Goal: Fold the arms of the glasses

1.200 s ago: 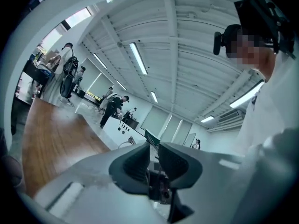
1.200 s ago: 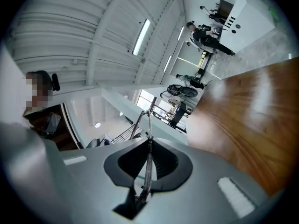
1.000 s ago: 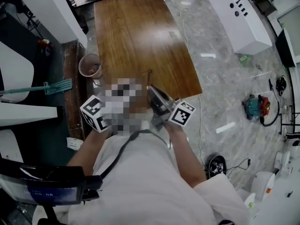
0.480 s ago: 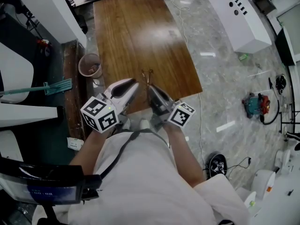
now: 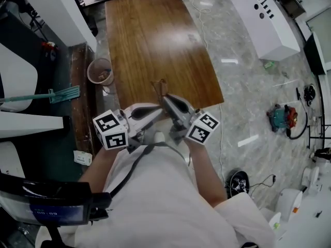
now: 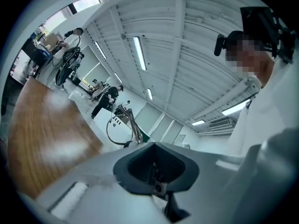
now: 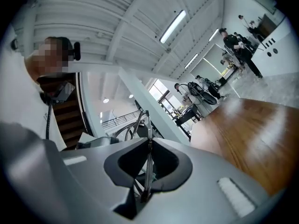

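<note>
The thin wire-framed glasses (image 5: pixel 161 86) hang just above the near edge of the wooden table (image 5: pixel 155 35). My right gripper (image 5: pixel 166 98) is shut on one of their arms. In the right gripper view that arm (image 7: pixel 148 122) runs straight up between the right gripper's (image 7: pixel 148 143) jaws, with the rims behind it. My left gripper (image 5: pixel 156 109) sits close beside the right one, pointing at the glasses. Its jaws are shut. In the left gripper view the glasses (image 6: pixel 122 127) show just past the left gripper (image 6: pixel 154 144), slightly left of the tips. I see nothing pinched there.
A pink bin (image 5: pixel 99 72) stands on the floor left of the table, with a teal mop (image 5: pixel 58 94) lying beside it. A white cabinet (image 5: pixel 264 14) is at the far right, and a cable (image 5: pixel 204 30) trails on the marble floor. Several people stand far off in both gripper views.
The left gripper swung right towards the glasses and its jaws, spread half a second ago, have come together. The right gripper rose slightly and rolled with the glasses.
</note>
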Tool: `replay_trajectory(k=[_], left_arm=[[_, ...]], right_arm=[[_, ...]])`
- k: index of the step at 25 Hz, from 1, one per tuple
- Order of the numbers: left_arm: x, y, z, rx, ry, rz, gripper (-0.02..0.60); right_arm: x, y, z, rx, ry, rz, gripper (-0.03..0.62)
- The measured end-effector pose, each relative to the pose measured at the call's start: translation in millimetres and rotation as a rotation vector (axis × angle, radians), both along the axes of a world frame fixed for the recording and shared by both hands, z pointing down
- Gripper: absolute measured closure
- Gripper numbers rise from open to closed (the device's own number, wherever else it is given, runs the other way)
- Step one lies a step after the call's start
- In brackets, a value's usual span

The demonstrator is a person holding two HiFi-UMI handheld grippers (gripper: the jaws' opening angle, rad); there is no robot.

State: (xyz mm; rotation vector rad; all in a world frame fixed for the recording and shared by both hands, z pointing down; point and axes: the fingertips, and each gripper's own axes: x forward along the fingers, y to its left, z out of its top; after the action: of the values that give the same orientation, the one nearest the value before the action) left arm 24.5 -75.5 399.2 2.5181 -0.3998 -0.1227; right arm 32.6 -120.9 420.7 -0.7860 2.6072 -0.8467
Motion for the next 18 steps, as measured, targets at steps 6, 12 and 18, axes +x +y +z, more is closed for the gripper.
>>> replay_trajectory(k=[6,12,18], left_arm=[[-4.9,-4.6,1.2,-0.068,0.049,0.026,0.575],[-0.7,-3.8,2.8,-0.096,0.070,0.017,0.575],[-4.0,-6.2,7.3,-0.131,0.094,0.015,0.575]], right_arm=[[-10.5,4.6,-7.7,0.058,0.018,-0.041,0.565],[-5.7,5.7,-5.6,0.088,0.066,-0.062,0.566],[-9.2,7.0,2.8,0.048,0.027,-0.107,0.566]])
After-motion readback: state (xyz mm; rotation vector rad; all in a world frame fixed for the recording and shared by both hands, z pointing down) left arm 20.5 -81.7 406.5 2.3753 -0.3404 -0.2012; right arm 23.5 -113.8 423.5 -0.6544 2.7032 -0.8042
